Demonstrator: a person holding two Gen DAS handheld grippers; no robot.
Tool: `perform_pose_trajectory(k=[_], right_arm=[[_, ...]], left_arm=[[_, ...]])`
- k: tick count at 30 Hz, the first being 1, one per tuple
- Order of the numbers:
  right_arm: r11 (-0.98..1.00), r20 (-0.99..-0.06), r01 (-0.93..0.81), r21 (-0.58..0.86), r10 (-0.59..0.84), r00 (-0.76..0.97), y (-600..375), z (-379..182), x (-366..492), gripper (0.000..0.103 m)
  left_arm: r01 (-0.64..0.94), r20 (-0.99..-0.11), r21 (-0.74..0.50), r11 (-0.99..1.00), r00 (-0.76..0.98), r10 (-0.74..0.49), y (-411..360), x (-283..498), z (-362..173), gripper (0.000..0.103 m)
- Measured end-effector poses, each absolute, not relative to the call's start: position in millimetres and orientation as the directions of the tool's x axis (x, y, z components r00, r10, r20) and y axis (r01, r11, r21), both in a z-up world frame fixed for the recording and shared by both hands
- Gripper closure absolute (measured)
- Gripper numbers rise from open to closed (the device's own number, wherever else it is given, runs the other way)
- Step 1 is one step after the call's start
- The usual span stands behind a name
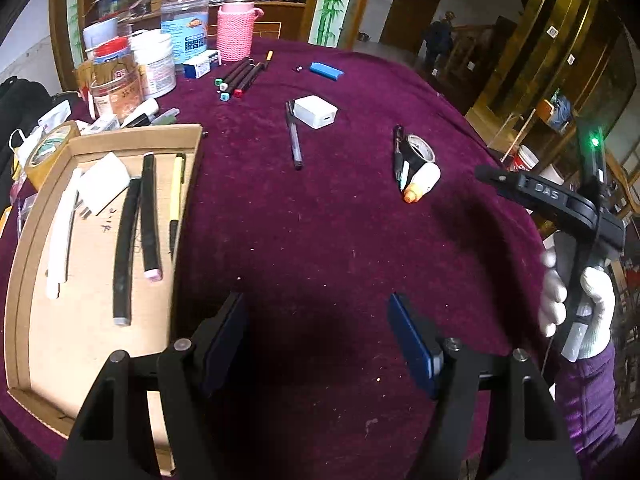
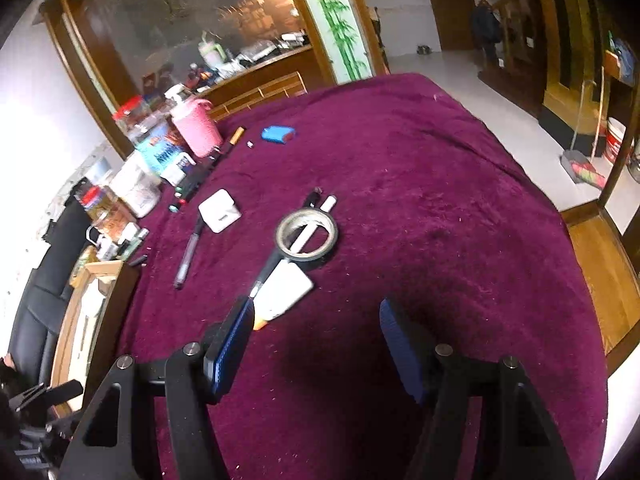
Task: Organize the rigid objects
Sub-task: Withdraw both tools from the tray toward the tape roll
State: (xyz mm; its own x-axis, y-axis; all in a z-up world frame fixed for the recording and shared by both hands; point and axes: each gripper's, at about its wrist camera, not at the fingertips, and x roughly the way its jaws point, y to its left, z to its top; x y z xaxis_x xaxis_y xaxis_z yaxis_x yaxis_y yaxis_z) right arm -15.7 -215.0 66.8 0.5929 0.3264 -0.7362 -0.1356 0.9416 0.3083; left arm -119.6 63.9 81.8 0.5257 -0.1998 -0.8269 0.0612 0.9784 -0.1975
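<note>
A shallow cardboard tray [image 1: 24, 280] lies at the left on the purple cloth and holds several markers, a yellow pen and a white plug. My left gripper [image 1: 318, 340] is open and empty, just right of the tray. Loose on the cloth are a dark pen [image 1: 294, 140], a white charger [image 1: 315, 111], a tape roll [image 1: 418, 151], a white glue bottle [image 1: 422, 182], a blue lighter [image 1: 326, 71] and several markers [image 1: 240, 78]. My right gripper [image 2: 316, 344] is open and empty, its left finger beside the glue bottle [image 2: 284, 290] below the tape roll [image 2: 307, 236].
Jars, a pink-sleeved flask [image 1: 235, 28] and boxes crowd the far left of the table. A tape roll [image 1: 48, 152] sits behind the tray. The right gripper's body [image 1: 560, 204] and gloved hand hang over the table's right edge. The cloth [image 2: 440, 200] drops off at the right.
</note>
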Motion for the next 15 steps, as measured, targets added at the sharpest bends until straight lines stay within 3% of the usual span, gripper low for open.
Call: perform_pose_trajectory(k=[8, 11, 12, 15], right_arm=[[0.943, -0.785, -0.104, 0.316, 0.321, 0.530, -185, 48, 10, 0.034], [0.943, -0.805, -0.083, 0.323, 0.319, 0.501, -175, 42, 19, 0.049], [0.948, -0.822, -0.066, 0.311, 0.303, 0.483, -171, 37, 22, 0.060], [0.943, -0.819, -0.047, 0.330, 0.310, 0.483, -166, 34, 24, 0.067]], left_arm=[[0.034, -0.831, -0.213, 0.976, 0.520, -0.199, 73, -114, 76, 0.032], [0.024, -0.831, -0.227, 0.974, 0.517, -0.207, 79, -112, 73, 0.032], [0.023, -0.829, -0.231, 0.973, 0.518, -0.209, 80, -112, 73, 0.032], [0.018, -0.823, -0.234, 0.972, 0.529, -0.208, 84, -107, 75, 0.032]])
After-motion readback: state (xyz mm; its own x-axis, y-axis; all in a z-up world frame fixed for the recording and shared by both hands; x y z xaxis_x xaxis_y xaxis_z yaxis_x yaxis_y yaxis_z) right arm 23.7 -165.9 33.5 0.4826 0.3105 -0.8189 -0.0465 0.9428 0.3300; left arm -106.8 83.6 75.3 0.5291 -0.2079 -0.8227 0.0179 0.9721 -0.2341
